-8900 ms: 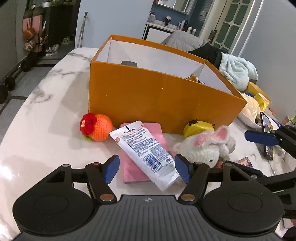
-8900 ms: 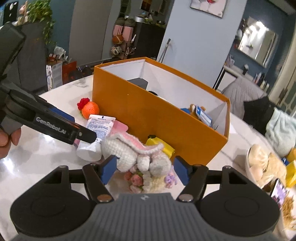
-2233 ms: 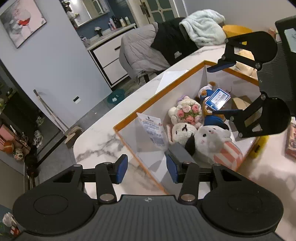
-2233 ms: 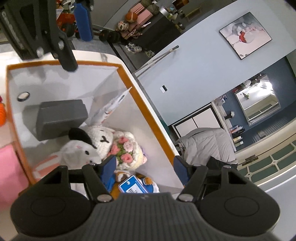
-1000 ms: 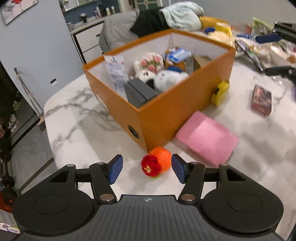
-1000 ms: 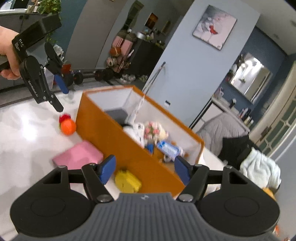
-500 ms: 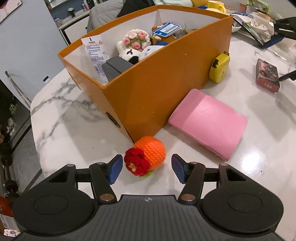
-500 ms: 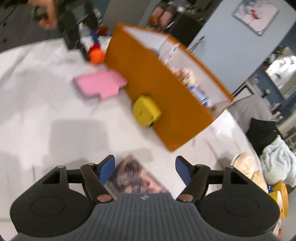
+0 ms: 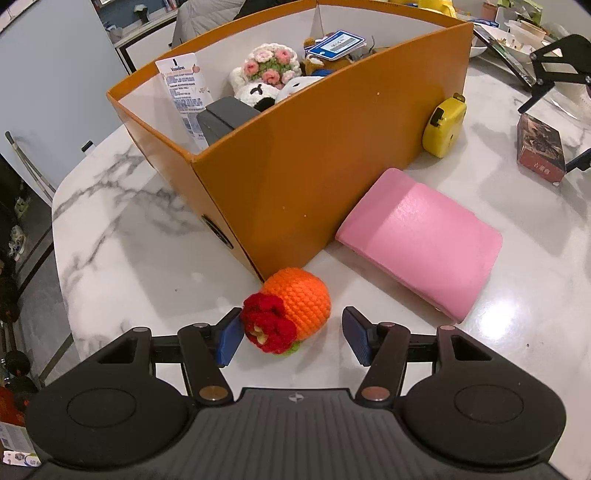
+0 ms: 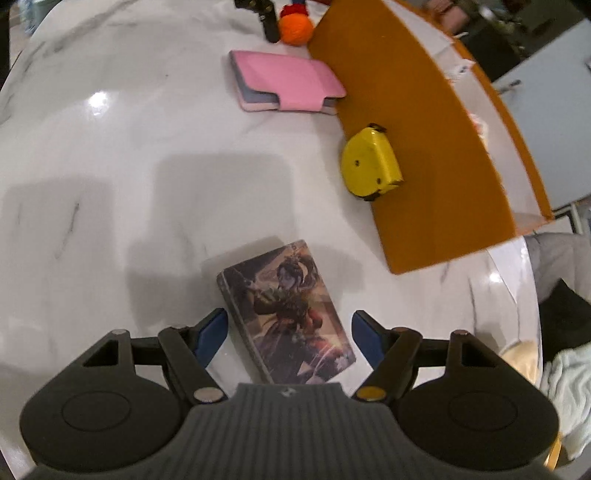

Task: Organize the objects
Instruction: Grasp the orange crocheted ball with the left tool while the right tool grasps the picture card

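An orange box [image 9: 332,147] on the marble table holds plush toys, a Vaseline tube [image 9: 183,92] and a grey block. My left gripper [image 9: 291,338] is open, its fingers on either side of a crocheted orange ball with a red flower [image 9: 291,310] by the box's corner. My right gripper [image 10: 288,336] is open around a picture-printed card box [image 10: 291,310] lying flat on the table; it also shows in the left wrist view [image 9: 541,147]. A pink case [image 9: 421,240] and a yellow tape measure [image 9: 443,125] lie against the box's side.
The table's rounded edge [image 9: 59,206] is to the left of the box. Dishes and clutter [image 9: 509,33] sit at the far right. In the right wrist view the pink case [image 10: 288,81] and tape measure [image 10: 371,166] lie beyond the card box.
My left gripper has moved closer to the orange ball, which now sits between its fingers. My right gripper has come down over the card box, which now lies between its fingers.
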